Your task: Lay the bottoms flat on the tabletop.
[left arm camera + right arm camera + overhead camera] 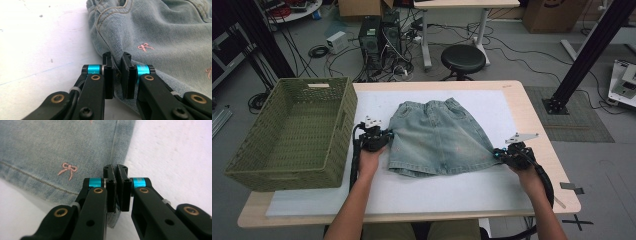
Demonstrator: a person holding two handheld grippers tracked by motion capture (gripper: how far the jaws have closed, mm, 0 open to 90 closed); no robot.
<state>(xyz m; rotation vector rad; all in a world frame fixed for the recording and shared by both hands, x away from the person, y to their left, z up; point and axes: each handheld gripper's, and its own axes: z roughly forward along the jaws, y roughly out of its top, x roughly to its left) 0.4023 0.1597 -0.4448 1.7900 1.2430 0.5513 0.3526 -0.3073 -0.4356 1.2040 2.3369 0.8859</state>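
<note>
Basket: a green woven basket (292, 132) stands at the table's left edge, nothing visible inside it.
Surroundings: a white mat (422, 192) covers the wooden table (537, 130); a black stool (463, 59) stands on the floor beyond the far edge. Nothing lies between the basket and the garment.
Garment: light denim shorts (439, 135) lie flat mid-mat, waistband toward the far side, small pink bows stitched on the cloth.
Left gripper: the left gripper (117, 72) sits at the shorts' left edge, jaws clamped narrow on a fold of side seam.
Right gripper: the right gripper (117, 187) sits at the shorts' lower right corner, jaws pinched tight on the hem's edge.
</note>
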